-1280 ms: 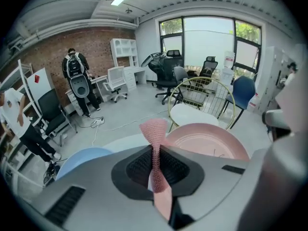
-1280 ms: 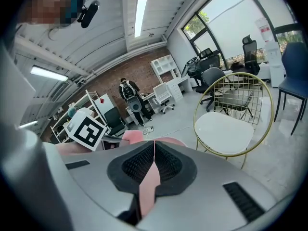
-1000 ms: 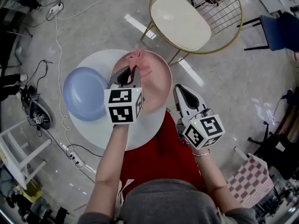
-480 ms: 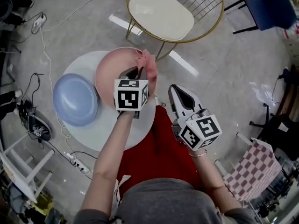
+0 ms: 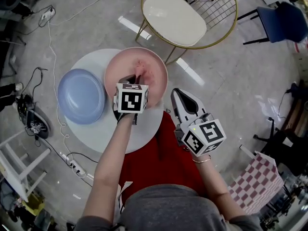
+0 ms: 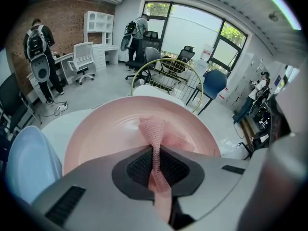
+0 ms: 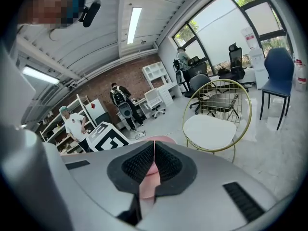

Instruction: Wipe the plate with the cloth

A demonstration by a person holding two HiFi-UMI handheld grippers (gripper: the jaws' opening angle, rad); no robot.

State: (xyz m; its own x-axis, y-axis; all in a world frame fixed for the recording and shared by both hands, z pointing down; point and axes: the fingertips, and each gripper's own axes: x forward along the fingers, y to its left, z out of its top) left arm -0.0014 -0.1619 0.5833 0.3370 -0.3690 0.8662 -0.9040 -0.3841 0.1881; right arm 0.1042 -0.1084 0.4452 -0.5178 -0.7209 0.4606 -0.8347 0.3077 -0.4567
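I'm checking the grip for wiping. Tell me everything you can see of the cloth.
The cloth is pink, with a fine knitted mesh texture. The left gripper pinches it into a narrow strip between shut jaws; beyond them it spreads into a crumpled bunch resting inside the pink plate.

A: What's the floor like?
B: Grey polished concrete floor [image 5: 231, 81], with a round white table [image 5: 96, 134] on it.
A: And the seats?
B: Gold wire chair [image 5: 175, 16] at twelve o'clock, blue chair [image 5: 284, 23] at two — brick wall [image 6: 67, 18] and tall windows [image 6: 192, 30] beyond
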